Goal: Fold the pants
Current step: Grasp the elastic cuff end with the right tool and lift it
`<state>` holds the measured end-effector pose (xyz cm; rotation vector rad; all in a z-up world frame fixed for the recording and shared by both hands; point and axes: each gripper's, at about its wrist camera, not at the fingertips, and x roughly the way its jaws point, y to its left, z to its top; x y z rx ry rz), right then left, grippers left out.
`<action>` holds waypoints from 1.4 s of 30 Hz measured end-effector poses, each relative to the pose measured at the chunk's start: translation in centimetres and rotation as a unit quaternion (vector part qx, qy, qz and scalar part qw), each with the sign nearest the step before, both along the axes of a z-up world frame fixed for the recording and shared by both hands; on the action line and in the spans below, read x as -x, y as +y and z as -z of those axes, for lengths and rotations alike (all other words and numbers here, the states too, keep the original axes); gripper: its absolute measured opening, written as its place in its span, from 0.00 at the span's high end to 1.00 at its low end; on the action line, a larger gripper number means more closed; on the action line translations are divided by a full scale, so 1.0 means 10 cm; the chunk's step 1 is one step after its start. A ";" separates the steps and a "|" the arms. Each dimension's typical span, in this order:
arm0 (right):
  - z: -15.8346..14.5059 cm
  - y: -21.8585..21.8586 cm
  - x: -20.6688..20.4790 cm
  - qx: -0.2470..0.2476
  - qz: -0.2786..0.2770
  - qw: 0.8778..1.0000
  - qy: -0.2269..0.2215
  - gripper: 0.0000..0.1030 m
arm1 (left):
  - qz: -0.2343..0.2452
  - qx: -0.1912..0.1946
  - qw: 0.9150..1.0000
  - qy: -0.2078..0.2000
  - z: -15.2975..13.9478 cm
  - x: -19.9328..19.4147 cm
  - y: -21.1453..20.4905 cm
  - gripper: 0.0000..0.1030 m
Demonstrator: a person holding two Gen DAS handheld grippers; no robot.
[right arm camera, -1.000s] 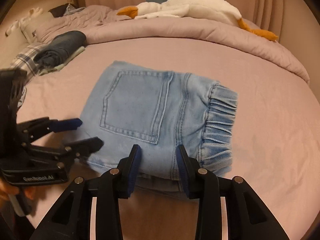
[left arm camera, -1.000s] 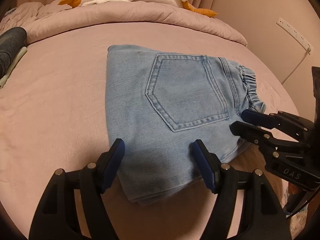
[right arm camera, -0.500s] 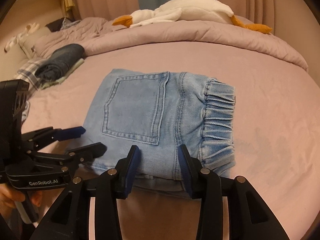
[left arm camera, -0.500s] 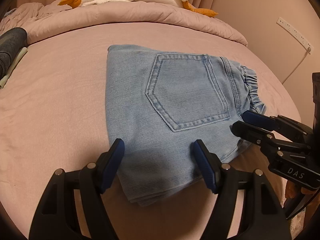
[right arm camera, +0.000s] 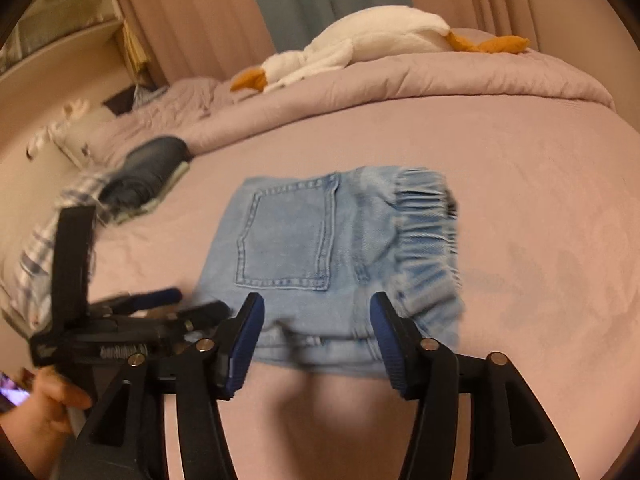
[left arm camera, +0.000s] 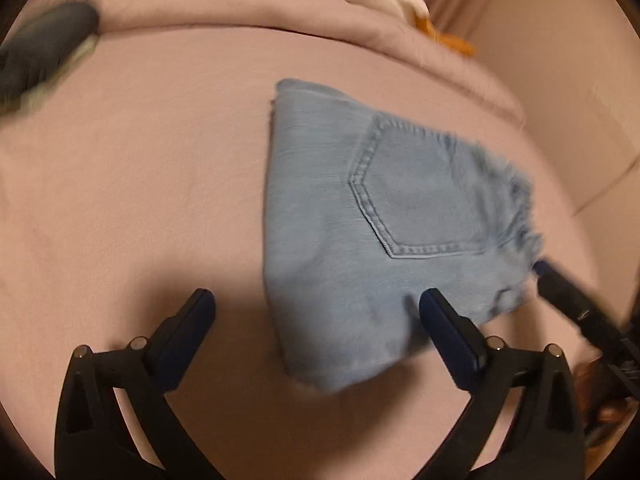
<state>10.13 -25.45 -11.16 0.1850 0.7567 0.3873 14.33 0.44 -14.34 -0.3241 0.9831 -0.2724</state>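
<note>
- Both grippers have drawn back and swung since half a second ago: the folded light-blue denim pants (left arm camera: 372, 232) now sit right of centre in the left wrist view, where earlier they filled the middle, and both views are smeared by motion.
- Left gripper (left arm camera: 316, 312) has its blue-padded jaws spread wide with nothing between them; one pad hangs over bare sheet, the other over the near edge of the denim.
- Right gripper (right arm camera: 316, 334) has opened wider than before; its jaws stand apart just above the near edge of the pants and grasp nothing.
- Pants lie flat as a compact stack on the pink bed sheet (right arm camera: 540, 208), back pocket facing up, gathered elastic waistband to the right.
- Behind them, on the rolled pink duvet (right arm camera: 460, 80), rests a white plush goose with orange beak and feet (right arm camera: 360, 46).
- Dark folded clothes (right arm camera: 150, 168) sit at the left, well apart from the pants.
</note>
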 end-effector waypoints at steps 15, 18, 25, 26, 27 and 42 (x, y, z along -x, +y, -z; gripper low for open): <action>0.56 -1.03 0.00 -0.242 0.090 0.956 0.138 0.30 | -0.015 0.227 0.972 0.066 0.09 -0.03 0.55 0.01; 0.57 -1.05 -0.13 -0.257 0.087 0.951 0.147 0.29 | 0.008 0.234 0.970 0.071 0.08 -0.13 0.51 0.01; 0.59 -0.95 -0.50 -0.272 0.064 0.946 0.166 0.25 | 0.045 0.250 0.964 0.085 0.09 -0.43 0.39 0.01; 0.59 -0.93 -0.56 -0.273 0.063 0.945 0.169 0.24 | 0.048 0.248 0.964 0.086 0.10 -0.47 0.36 0.01; 0.59 -0.91 -0.60 -0.270 0.061 0.945 0.172 0.24 | 0.052 0.246 0.964 0.087 0.09 -0.52 0.34 0.01; 0.50 -0.56 -0.99 -0.206 0.000 0.961 0.185 0.14 | 0.076 0.230 0.967 0.081 0.12 -0.88 0.14 0.02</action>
